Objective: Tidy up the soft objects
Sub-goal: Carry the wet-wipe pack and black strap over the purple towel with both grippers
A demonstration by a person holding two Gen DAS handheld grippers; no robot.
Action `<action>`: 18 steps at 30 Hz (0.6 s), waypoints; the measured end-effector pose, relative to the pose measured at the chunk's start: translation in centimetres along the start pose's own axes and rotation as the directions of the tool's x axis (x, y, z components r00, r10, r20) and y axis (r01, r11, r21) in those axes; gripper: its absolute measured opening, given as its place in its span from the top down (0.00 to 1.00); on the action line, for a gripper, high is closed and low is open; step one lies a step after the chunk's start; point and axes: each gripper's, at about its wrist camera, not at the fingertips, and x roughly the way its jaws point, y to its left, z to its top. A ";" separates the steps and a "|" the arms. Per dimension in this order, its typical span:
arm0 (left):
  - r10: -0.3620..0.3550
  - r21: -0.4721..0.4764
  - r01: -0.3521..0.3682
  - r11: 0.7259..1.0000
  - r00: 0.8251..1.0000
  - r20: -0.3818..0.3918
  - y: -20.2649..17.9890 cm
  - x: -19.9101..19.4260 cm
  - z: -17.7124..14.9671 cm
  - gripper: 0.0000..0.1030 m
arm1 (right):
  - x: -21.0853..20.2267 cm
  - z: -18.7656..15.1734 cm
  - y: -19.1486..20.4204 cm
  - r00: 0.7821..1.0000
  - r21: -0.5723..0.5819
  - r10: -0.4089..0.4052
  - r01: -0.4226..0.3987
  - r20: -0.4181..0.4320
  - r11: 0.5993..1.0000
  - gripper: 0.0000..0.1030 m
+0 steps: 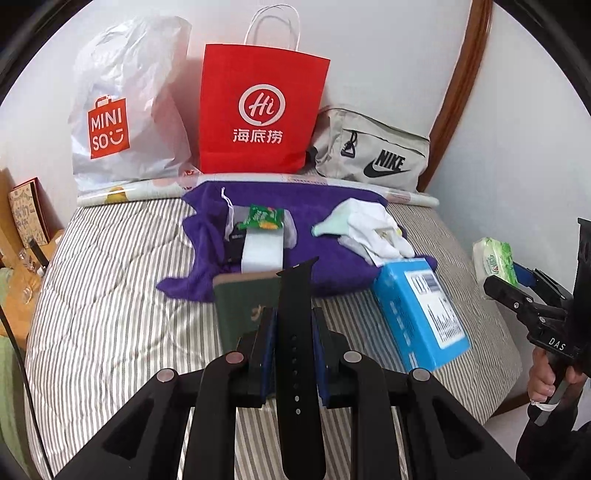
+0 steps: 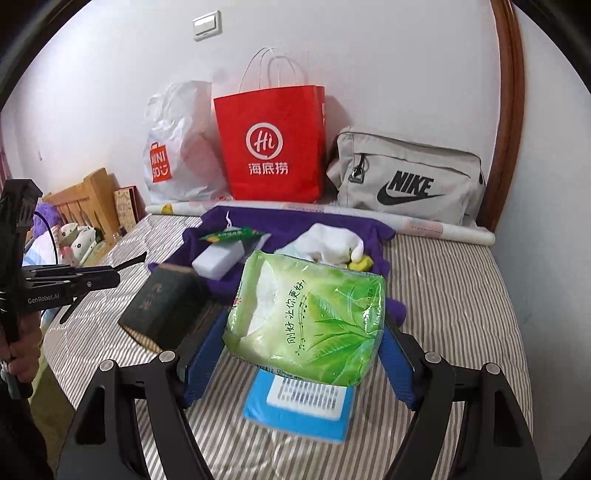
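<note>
Striped bedding (image 1: 110, 295) lies bare to the left of the left gripper (image 1: 293, 317), which is clamped on a black watch strap (image 1: 295, 332). Right gripper (image 2: 299, 332) grasps a green tissue pack (image 2: 310, 317) above the blue box (image 2: 299, 410), purple towel (image 2: 229, 221) just ahead.

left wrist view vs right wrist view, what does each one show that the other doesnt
Only the left wrist view shows the black watch strap pinched in the left tool.

Only the right wrist view shows the wall switch and the plush toys beyond the wooden headboard.

Both show the red paper bag, Nike pouch, purple towel, blue box, and the green tissue pack in the right tool.
</note>
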 end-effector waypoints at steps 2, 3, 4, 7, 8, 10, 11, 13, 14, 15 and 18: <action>0.000 -0.004 0.000 1.000 1.000 0.007 0.2 0.4 0.7 0.82 | 0.5 0.6 0.0 1.000 -0.005 0.002 -0.002 0.004 1.000 0.25; 0.000 -0.005 0.001 1.000 1.000 0.010 0.3 0.6 1.1 0.82 | 0.7 0.9 0.0 1.000 -0.008 0.003 -0.003 0.006 1.000 0.25; 0.002 -0.008 -0.001 1.000 1.000 0.013 0.4 0.8 1.5 0.82 | 0.9 1.1 0.0 1.000 -0.010 0.004 -0.004 0.008 1.000 0.25; 0.005 -0.019 -0.004 1.000 1.000 0.018 0.8 1.7 2.8 0.82 | 1.8 2.1 -0.1 1.000 -0.013 0.006 -0.006 0.012 1.000 0.25; 0.005 -0.024 -0.004 1.000 1.000 0.019 0.9 2.0 3.1 0.82 | 2.2 2.4 -0.2 1.000 -0.013 0.006 -0.006 0.012 1.000 0.25; 0.002 -0.037 -0.001 0.999 1.000 0.016 1.2 2.6 3.9 0.82 | 3.0 2.9 -0.4 1.000 -0.014 0.007 -0.006 0.011 1.000 0.25; -0.001 -0.042 0.001 0.999 1.000 0.018 1.4 2.9 4.3 0.82 | 3.3 3.2 -0.5 1.000 -0.015 0.005 -0.005 0.011 1.000 0.25; 0.001 -0.044 0.000 0.999 1.000 0.022 1.6 3.4 5.0 0.82 | 4.0 3.7 -0.6 1.000 -0.018 0.004 -0.004 0.008 1.000 0.25; 0.008 -0.045 -0.007 0.999 1.000 0.023 1.8 3.6 5.1 0.82 | 4.6 4.0 -0.6 1.000 -0.021 0.004 -0.004 0.005 1.000 0.25; 0.020 -0.045 -0.019 0.999 1.000 0.022 1.9 4.0 5.4 0.82 | 5.0 4.2 -0.7 1.000 -0.022 0.003 -0.003 0.004 1.000 0.25; 0.017 -0.065 -0.017 0.998 1.000 0.004 2.6 5.4 6.4 0.82 | 6.3 4.8 -0.8 1.000 -0.030 0.002 -0.002 0.001 1.000 0.25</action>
